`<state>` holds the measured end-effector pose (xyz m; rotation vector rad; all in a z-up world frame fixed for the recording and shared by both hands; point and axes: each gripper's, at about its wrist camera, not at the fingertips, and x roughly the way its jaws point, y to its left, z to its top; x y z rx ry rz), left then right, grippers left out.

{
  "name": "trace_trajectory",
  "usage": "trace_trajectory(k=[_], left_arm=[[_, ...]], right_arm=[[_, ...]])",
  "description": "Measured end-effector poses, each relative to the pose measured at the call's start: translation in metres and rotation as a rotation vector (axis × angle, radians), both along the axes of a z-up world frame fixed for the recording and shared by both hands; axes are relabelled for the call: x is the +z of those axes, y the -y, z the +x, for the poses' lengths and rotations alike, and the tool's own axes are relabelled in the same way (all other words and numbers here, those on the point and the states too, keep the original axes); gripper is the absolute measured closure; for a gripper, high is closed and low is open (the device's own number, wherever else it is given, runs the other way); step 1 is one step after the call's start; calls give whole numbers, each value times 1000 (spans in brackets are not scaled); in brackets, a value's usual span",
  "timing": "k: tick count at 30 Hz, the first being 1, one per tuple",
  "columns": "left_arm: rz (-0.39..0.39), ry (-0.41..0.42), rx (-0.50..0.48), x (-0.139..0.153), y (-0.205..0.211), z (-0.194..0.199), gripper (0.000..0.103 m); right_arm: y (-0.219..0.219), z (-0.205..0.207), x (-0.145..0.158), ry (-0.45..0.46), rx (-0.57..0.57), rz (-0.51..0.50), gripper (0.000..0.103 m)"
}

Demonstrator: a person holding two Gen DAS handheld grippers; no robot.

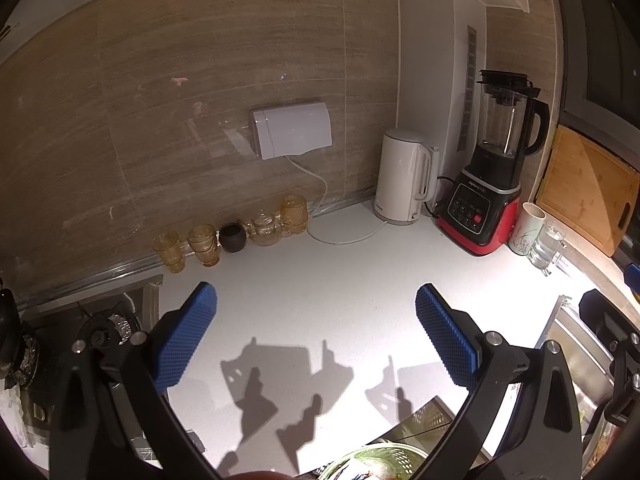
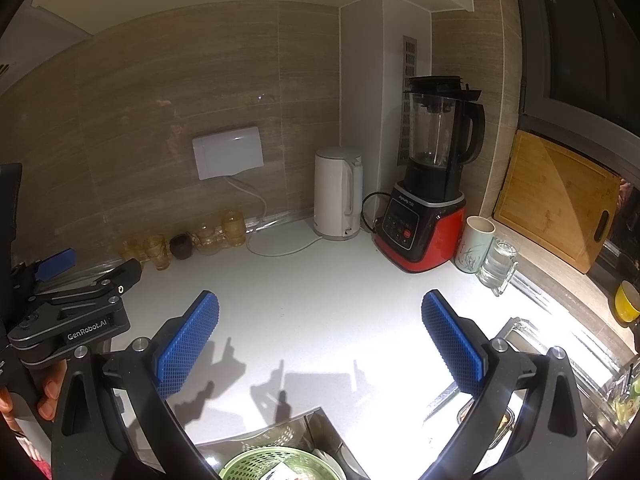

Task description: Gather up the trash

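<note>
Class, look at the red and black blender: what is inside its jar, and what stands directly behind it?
The blender jar looks empty. Behind it stands a white column with a vent grille; the grille's lower part is hidden.

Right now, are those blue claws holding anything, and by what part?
Nothing is held. The left claw and the right claw both stand open above the white counter, with only bare counter between their blue pads.

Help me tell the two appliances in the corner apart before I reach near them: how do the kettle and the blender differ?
The kettle is plain white and opaque; the blender has a clear jar on a red and black base. The blender stands taller than the kettle. The blender's front has a button panel; the kettle shows none. Both stand upright on the white counter, each with a side handle.
</note>
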<state>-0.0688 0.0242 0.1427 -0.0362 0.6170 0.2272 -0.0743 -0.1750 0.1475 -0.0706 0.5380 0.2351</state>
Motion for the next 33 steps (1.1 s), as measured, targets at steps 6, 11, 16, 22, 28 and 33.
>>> trace_trajectory(k=[6, 11, 16, 22, 28, 33], left_arm=[[1, -2, -6, -1, 1, 1, 8], [1, -1, -5, -1, 2, 1, 8], [3, -1, -5, -1, 1, 1, 8], [9, -3, -10, -2, 2, 3, 8], [6, -8, -10, -2, 3, 5, 8], [-5, -11, -6, -2, 2, 6, 8]], right_arm=[[1, 1, 0, 0, 2, -2, 2], [1, 1, 0, -1, 1, -2, 2], [1, 1, 0, -1, 2, -2, 2], [4, 4, -4, -7, 2, -3, 2], [5, 5, -4, -8, 4, -4, 2], [5, 5, -4, -8, 4, -3, 2]])
